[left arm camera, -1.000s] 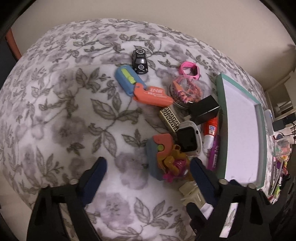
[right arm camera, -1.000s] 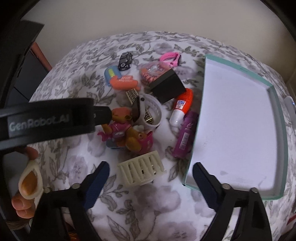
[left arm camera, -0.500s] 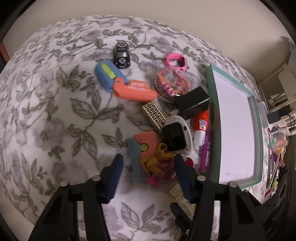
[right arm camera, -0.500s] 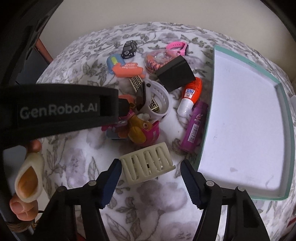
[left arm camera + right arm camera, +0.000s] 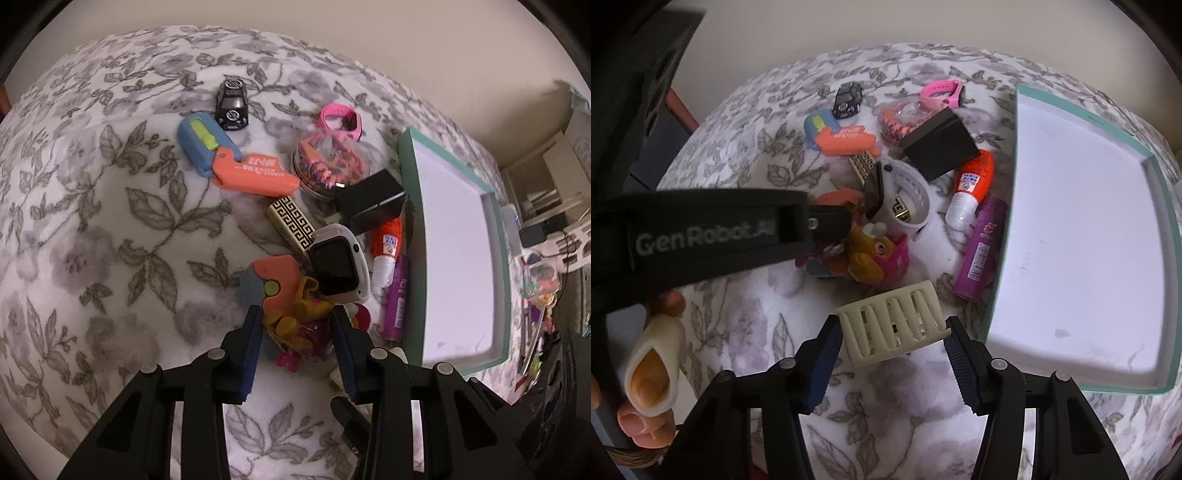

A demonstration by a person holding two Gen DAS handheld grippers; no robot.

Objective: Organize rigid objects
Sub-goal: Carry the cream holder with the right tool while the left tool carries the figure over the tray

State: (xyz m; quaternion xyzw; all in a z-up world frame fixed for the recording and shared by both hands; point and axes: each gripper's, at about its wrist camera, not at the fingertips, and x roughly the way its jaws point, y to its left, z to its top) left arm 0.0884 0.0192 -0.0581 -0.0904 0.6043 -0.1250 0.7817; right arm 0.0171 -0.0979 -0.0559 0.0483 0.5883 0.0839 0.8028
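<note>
- Two grasps are in hand together: the right gripper (image 5: pixel 892 341) has its fingers apart on both sides of the cream slotted block (image 5: pixel 892 323), which lies on the bedspread just beside the tray (image 5: pixel 1172 258).
- The left gripper (image 5: pixel 297 328) is narrowed around the toy figure (image 5: pixel 295 325) in the pile; I cannot tell if it is already clamped.
- I think it is best to close on the flat ends of the block and lift straight, so the purple tube (image 5: pixel 979 247) nearby is not pushed.
- The floral bedspread (image 5: pixel 110 221) is soft, so pressing down will sink.
- A plain wall (image 5: pixel 332 29) stands behind, and cluttered shelves (image 5: pixel 546 206) are at the right.
</note>
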